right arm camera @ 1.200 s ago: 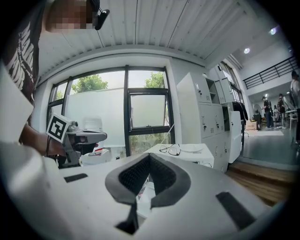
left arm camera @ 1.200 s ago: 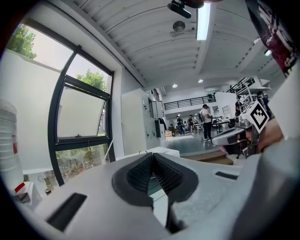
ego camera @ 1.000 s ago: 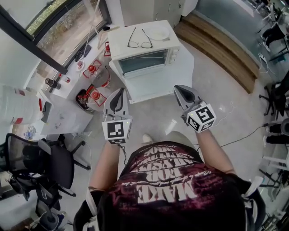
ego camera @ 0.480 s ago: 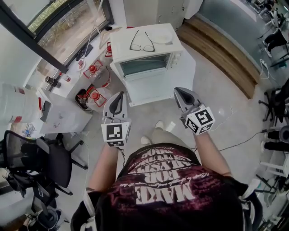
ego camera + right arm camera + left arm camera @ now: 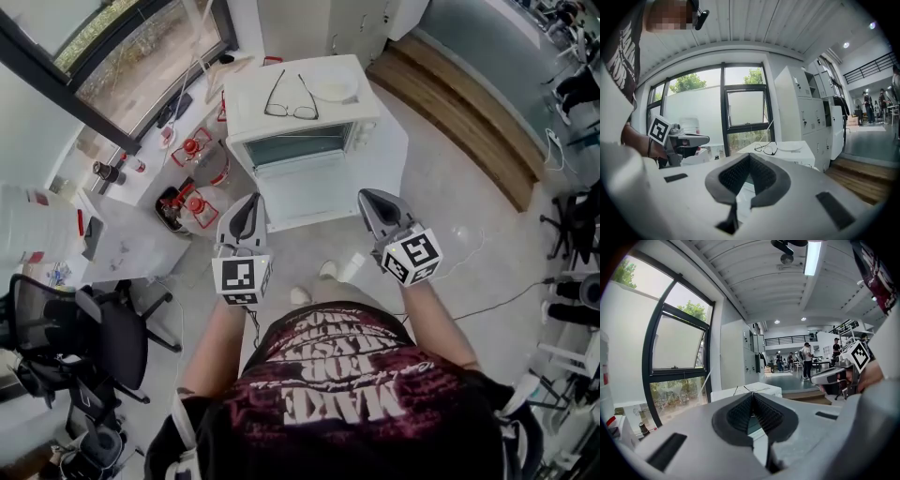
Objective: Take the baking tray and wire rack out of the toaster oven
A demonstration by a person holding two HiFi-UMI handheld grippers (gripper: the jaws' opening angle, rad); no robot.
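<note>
A white toaster oven (image 5: 302, 117) stands on a white stand (image 5: 384, 155), its dark front (image 5: 298, 148) facing me. I cannot make out a baking tray or wire rack inside. Glasses (image 5: 289, 98) and a white plate (image 5: 333, 88) lie on its top. My left gripper (image 5: 251, 199) and right gripper (image 5: 364, 195) are held side by side short of the stand, both shut and empty. In the left gripper view the shut left gripper (image 5: 752, 394) points at the oven (image 5: 745, 391). In the right gripper view the shut right gripper (image 5: 749, 157) points at the oven (image 5: 787, 150).
Red-capped containers (image 5: 192, 202) stand on the floor left of the oven. A low white table (image 5: 131, 248) and a black office chair (image 5: 103, 342) are at the left. A wooden step (image 5: 459, 103) runs along the right, and a cable (image 5: 497, 291) lies on the floor.
The person has stepped toward the oven, and both grippers have come closer to its front. Both stay shut.
</note>
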